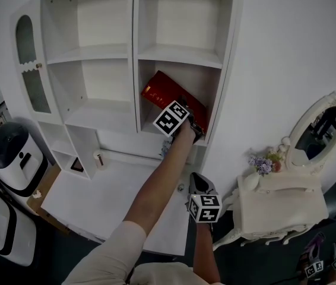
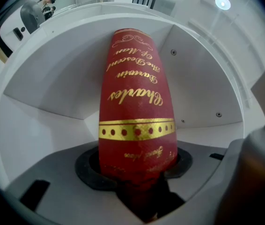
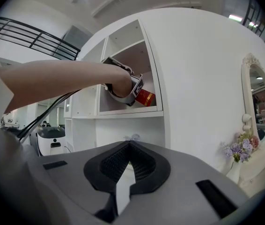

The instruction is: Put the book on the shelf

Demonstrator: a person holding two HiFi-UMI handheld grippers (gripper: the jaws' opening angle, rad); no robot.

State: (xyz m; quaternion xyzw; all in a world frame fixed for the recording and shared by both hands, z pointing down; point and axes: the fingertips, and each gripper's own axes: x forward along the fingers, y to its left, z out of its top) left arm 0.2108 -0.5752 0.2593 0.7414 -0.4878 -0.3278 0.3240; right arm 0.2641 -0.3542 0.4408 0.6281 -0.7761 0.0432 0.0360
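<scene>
The red book with gold lettering leans tilted inside the lower right compartment of the white shelf unit. My left gripper reaches into that compartment, its jaws shut on the book's lower end. In the left gripper view the book fills the middle, standing up between the pads with the compartment's white walls behind. The right gripper view shows the book poking out past the left gripper. My right gripper hangs lower, over the desk's right edge, shut and holding nothing.
A white desk lies below the shelves with a small item on it. A white dressing table with an oval mirror and flowers stands to the right. White rounded machines stand at the left.
</scene>
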